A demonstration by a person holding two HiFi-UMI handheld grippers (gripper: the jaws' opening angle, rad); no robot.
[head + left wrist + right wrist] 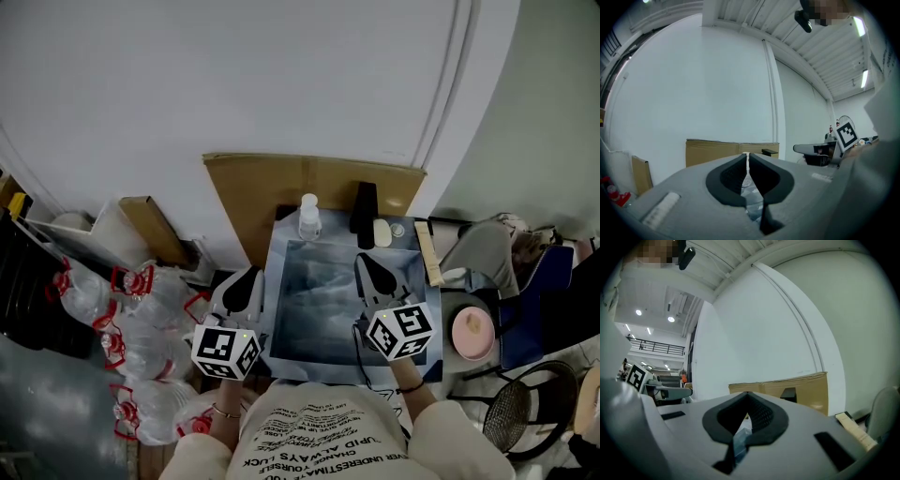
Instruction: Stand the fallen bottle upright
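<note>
bottle (309,217) upright at far edge of bench (314,314) | cardboard (272,187) behind, black block (364,212) beside | left gripper (244,287), right gripper (372,274): jaws closed, empty | jugs (141,323) on floor, left

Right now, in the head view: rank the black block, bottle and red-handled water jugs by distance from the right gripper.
1. black block: just ahead of the right gripper.
2. bottle: ahead and to the left, standing upright.
3. red-handled water jugs: on the floor, far left.
</note>
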